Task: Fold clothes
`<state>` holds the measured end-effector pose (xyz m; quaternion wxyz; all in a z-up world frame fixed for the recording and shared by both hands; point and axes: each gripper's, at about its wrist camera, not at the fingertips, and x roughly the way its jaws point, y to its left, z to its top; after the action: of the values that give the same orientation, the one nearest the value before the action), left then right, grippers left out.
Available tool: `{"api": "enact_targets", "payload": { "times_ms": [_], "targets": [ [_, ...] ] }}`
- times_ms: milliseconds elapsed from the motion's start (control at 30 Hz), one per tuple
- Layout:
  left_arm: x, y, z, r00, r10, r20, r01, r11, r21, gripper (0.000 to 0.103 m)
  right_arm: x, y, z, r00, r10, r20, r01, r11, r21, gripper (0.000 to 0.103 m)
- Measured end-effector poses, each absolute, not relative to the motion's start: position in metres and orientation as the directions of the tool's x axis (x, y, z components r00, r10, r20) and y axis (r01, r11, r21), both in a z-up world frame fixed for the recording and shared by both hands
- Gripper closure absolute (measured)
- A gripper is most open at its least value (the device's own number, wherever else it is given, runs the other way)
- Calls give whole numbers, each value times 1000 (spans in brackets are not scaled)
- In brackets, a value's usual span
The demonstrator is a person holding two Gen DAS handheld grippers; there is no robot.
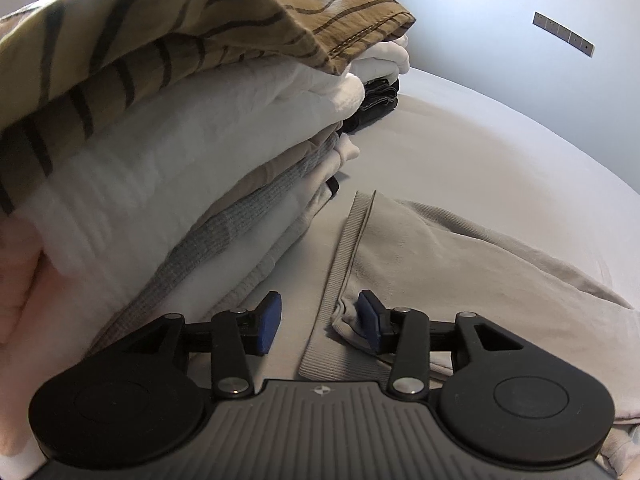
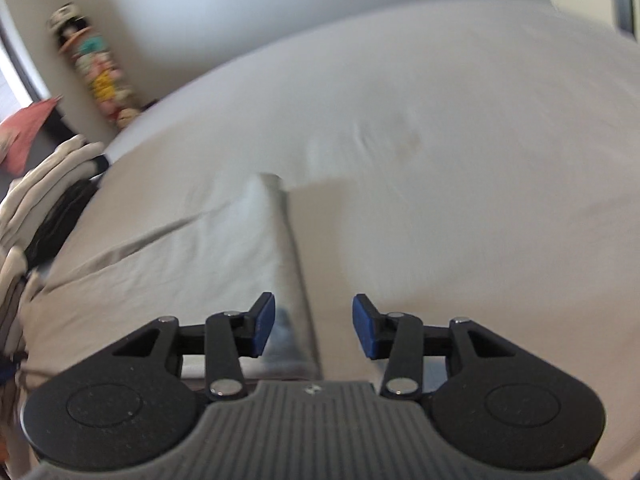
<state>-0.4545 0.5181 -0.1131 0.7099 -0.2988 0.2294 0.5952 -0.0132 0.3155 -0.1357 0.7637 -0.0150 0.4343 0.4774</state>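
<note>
Left wrist view: my left gripper [image 1: 319, 322] hangs spread, empty, over the beige sweatshirt [image 1: 460, 264] lying on the bed [image 1: 500, 140]. Soft, limp knit; I'd pinch its ribbed hem [image 1: 340, 280]. My right gripper [image 2: 313, 326] is likewise released.

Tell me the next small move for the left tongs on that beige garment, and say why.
Probably ease the left tongs forward and close them on the ribbed hem of the beige garment. They stand open with the hem edge lying between the pads, nothing gripped yet. The right tongs are open too, over the garment's other edge, so both look set to lift together.
</note>
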Motion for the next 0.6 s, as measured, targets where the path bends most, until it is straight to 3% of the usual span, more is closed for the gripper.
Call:
{"api": "enact_targets", "payload": {
  "times_ms": [200,300,367,433,600],
  "targets": [
    [-458,519,-114,197,697,-689,-978,92,-187,52,-12,312,-137,121,754,-646,-705,524,478,56],
    [-459,520,-114,204,693,-691,-976,94,-194,53,-13,310,-135,105,766,-634,-690,515,509,67],
    [-460,521,-114,222,688,-691,-972,100,-212,60,-13,309,-133,94,775,-625,-679,509,529,85],
    [-461,522,-114,247,681,-689,-965,110,-237,75,-14,307,-132,83,783,-616,-669,502,548,92],
    [-454,520,-112,262,677,-688,-964,152,-217,86,-15,301,-124,63,804,-592,-642,486,593,95]
  ]
}}
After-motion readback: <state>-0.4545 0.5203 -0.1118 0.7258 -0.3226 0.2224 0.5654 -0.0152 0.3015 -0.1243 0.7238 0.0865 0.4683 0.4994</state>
